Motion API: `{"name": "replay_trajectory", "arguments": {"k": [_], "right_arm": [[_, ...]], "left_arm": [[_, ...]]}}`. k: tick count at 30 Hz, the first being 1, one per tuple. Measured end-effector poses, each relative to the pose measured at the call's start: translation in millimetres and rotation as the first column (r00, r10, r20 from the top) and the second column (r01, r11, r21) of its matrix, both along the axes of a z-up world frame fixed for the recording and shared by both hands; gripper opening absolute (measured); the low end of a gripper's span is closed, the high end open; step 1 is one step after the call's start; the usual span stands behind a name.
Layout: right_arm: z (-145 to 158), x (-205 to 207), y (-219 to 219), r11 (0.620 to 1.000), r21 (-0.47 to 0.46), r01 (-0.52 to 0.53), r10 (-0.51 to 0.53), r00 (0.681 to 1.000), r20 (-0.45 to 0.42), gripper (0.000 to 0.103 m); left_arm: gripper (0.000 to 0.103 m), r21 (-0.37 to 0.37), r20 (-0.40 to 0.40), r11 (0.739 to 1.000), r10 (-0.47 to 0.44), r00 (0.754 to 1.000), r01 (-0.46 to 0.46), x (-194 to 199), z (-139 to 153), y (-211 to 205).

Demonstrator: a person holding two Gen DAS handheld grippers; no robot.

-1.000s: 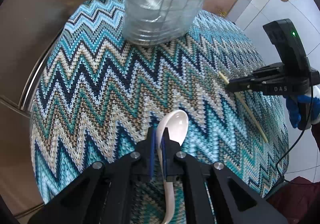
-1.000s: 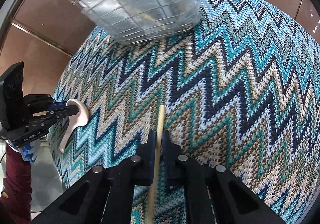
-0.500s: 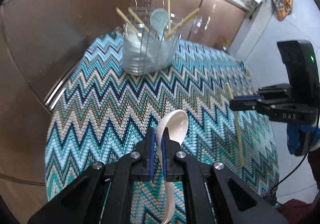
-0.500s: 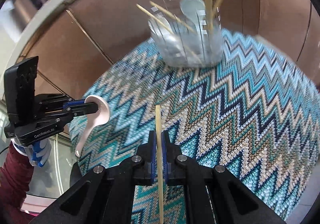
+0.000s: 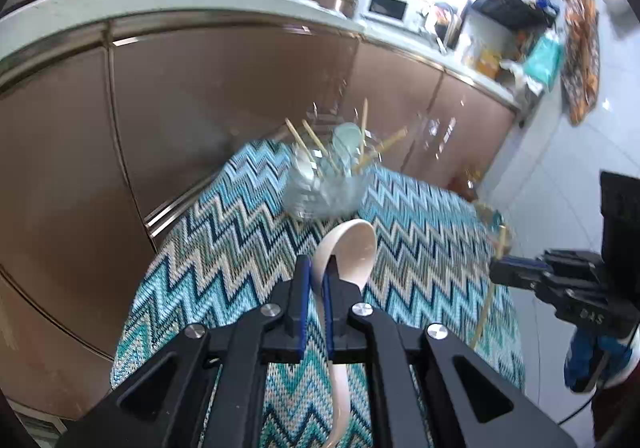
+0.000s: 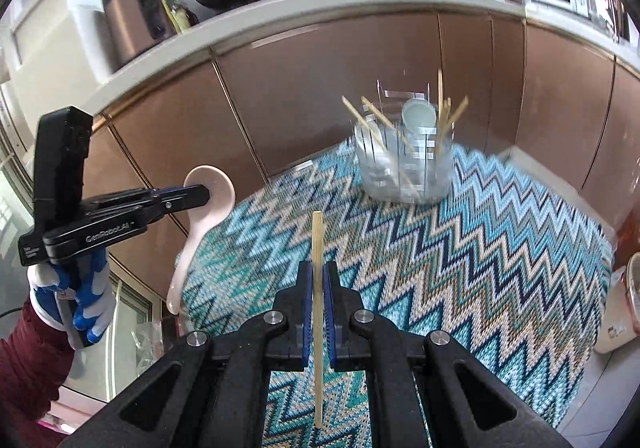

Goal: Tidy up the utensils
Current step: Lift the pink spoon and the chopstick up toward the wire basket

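My left gripper [image 5: 316, 268] is shut on a white ceramic spoon [image 5: 356, 248], held well above the zigzag-patterned table [image 5: 224, 248]; its bowl points toward the far side. In the right wrist view the same left gripper [image 6: 204, 195] and spoon [image 6: 216, 187] hang at the left. My right gripper [image 6: 318, 272] is shut on a wooden chopstick [image 6: 317, 236] that stands upright between the pads; the right gripper [image 5: 496, 272] and chopstick [image 5: 486, 308] also show at the left wrist view's right edge. A clear utensil holder [image 5: 328, 187] [image 6: 404, 167] with chopsticks and a spoon stands at the table's far edge.
Brown cabinet fronts [image 6: 320, 87] rise close behind the table under a white counter [image 6: 280, 7] with pans. A white tub [image 6: 620, 308] stands off the table's right edge. A gloved hand in a dark red sleeve [image 6: 36, 360] holds the left gripper.
Both grippers have risen and pulled back from the table, still gripping the spoon and the chopstick. The holder now looks farther and smaller, and the counter has come into view.
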State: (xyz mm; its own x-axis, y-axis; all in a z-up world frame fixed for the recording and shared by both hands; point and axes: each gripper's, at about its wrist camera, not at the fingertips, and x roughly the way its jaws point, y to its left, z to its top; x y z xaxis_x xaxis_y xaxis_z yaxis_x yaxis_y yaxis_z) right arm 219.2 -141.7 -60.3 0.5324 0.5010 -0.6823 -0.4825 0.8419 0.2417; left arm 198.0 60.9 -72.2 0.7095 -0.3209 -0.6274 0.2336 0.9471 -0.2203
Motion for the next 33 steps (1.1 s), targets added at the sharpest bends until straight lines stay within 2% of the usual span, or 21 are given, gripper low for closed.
{"name": "replay_trajectory", "arguments": {"k": [5, 10, 14, 17, 22, 26, 30, 33], "right_arm": [[32, 4, -8, 0.999, 0.040, 0.023, -0.027, 0.995, 0.097, 0.006], [62, 28, -13, 0.995, 0.091, 0.051, -0.069, 0.978, 0.199, 0.006], [84, 60, -16, 0.987, 0.147, 0.067, -0.110, 0.945, 0.306, 0.006], [93, 86, -19, 0.979, 0.189, 0.078, -0.146, 0.914, 0.378, 0.006], [84, 132, -22, 0.965, 0.242, 0.103, -0.205, 0.870, 0.448, 0.006], [69, 163, -17, 0.965, 0.236, 0.114, -0.220, 0.841, 0.494, 0.006], [49, 184, -13, 0.969, 0.213, 0.122, -0.218, 0.827, 0.518, 0.006], [32, 194, -14, 0.969, 0.204, 0.137, -0.225, 0.829, 0.512, 0.006]], "left_arm": [[0.005, -0.066, 0.064, 0.995, 0.072, 0.995, -0.068, 12, 27, 1], [0.005, -0.161, 0.141, 0.978, 0.153, 0.978, -0.129, 43, 59, -2], [0.005, -0.219, 0.212, 0.962, 0.212, 0.954, -0.165, 84, 81, -12], [0.005, -0.251, 0.266, 0.949, 0.255, 0.930, -0.188, 115, 87, -20], [0.006, -0.276, 0.325, 0.927, 0.338, 0.883, -0.253, 167, 76, -39], [0.006, -0.285, 0.347, 0.911, 0.387, 0.854, -0.297, 200, 52, -50], [0.006, -0.273, 0.368, 0.901, 0.421, 0.829, -0.337, 219, 27, -60], [0.006, -0.284, 0.367, 0.889, 0.446, 0.816, -0.359, 226, 9, -64]]}}
